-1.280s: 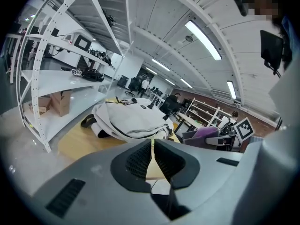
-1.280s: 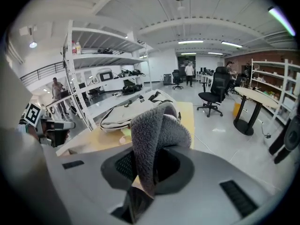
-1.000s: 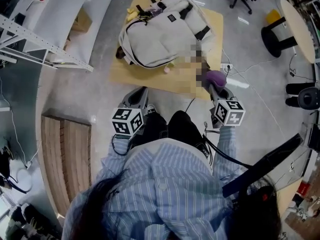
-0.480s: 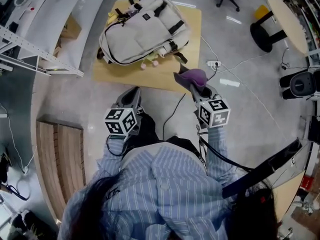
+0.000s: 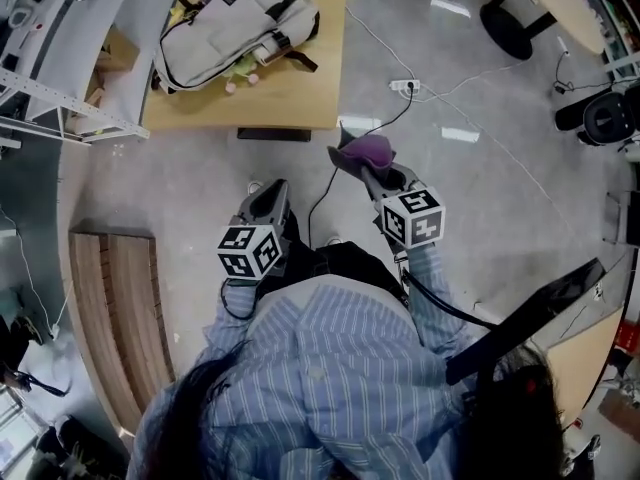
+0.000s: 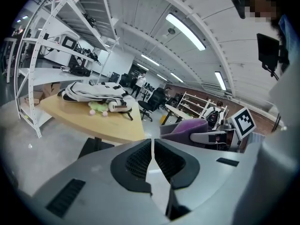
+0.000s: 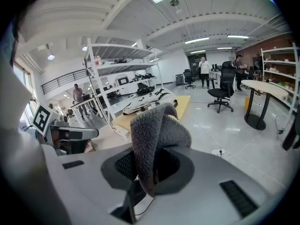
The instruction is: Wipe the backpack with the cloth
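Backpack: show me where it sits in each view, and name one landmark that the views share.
Head view: backpack at top left, lying on the wooden table.
Left gripper view: backpack left of centre, on the table, beyond the jaws.
Right gripper view: backpack near centre, just behind the top of the cloth.
Shared landmark: the wooden table under it.

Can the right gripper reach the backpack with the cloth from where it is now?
Probably not: the right gripper, shut on the cloth, is over floor, apart from the table bearing the backpack. Nothing blocks it.
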{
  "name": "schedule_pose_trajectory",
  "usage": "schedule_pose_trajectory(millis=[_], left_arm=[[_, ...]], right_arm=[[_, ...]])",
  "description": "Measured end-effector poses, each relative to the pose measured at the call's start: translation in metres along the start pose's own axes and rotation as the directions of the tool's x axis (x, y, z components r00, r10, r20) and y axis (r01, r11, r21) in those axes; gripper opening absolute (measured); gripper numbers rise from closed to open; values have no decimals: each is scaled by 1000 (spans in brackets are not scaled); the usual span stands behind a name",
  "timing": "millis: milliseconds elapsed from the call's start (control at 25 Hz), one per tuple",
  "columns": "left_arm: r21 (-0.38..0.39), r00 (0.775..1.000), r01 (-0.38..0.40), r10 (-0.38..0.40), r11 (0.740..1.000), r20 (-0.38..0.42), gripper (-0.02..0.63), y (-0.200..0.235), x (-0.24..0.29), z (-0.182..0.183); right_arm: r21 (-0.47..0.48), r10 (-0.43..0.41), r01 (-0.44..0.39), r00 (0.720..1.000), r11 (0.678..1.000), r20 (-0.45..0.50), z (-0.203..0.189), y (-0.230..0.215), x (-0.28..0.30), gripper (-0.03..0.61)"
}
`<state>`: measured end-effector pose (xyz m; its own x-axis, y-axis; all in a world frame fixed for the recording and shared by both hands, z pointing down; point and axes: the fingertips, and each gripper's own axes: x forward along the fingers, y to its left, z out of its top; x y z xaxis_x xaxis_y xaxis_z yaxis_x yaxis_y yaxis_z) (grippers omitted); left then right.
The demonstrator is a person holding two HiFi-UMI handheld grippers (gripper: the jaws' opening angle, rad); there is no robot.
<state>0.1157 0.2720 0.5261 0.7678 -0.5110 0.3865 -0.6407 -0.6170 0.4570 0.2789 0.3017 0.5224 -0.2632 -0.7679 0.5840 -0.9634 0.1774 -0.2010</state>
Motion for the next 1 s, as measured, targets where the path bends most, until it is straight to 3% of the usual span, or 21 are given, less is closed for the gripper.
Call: schedule_pose_trajectory(millis=[200,400,680,1000], left_arm=[[82,999,-52,52,995,7,21,-28,-26,-18],[45,994,-104,102,994,40,21,-29,-46,-21],[35,992,-111,109,993,64,21,-24,-62,-16],[26,990,-126,124,992,66,21,20,-113,-15]], right_arm=[[-18,71,-71,997,997,3,-20,15,-17,49],[-27,120,-119,993,992,18,-24,33,-27,49],[-38,137,-135,990,990,47,-18,55,-34,49],[-26,139,-138,990,990,33,-23,112,-17,49]])
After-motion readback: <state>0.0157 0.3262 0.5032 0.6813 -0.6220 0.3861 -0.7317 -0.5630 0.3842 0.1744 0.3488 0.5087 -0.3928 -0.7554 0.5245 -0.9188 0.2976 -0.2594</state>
